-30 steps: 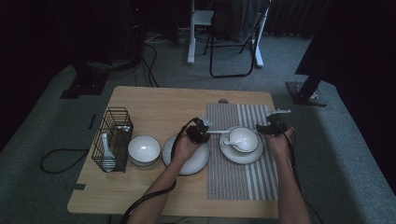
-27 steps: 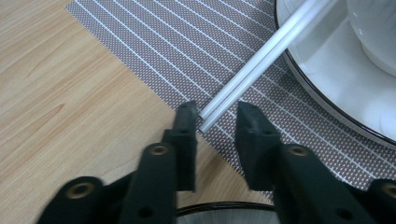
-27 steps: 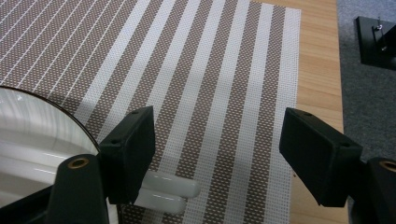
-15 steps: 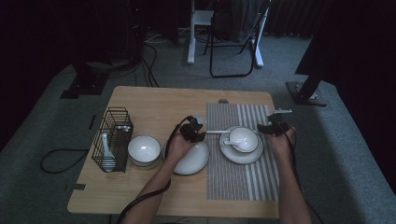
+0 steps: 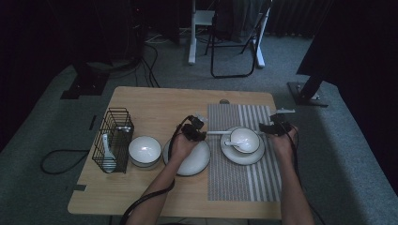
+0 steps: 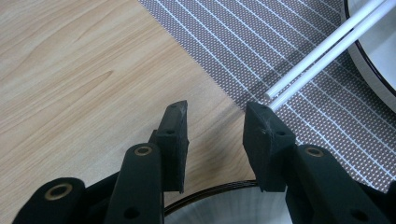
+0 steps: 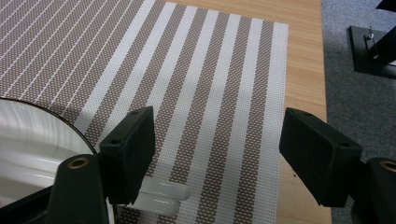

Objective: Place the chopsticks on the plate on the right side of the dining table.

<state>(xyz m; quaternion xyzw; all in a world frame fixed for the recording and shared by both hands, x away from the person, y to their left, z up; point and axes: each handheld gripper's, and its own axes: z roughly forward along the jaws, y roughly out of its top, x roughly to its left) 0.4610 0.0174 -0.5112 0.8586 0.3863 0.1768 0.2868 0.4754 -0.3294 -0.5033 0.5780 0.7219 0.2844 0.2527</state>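
Dim carpeted room, pale wooden table point(image 5: 155, 101); no writing is legible anywhere. Left gripper point(image 6: 215, 122) has just been opening, jaws parted and empty, with the white chopsticks point(image 6: 322, 56) just past one tip on the striped placemat point(image 6: 243, 42). Right gripper point(image 7: 217, 154) stands wide, empty, chopstick ends beside its left jaw. From above, the chopsticks lie across the bowl point(image 5: 244, 138) and saucer point(image 5: 234, 157).

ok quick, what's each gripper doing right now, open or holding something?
Left gripper: open, jaws just opened, nothing between them; chopsticks lie beside its tip.
Right gripper: open, holding nothing, over the placemat.
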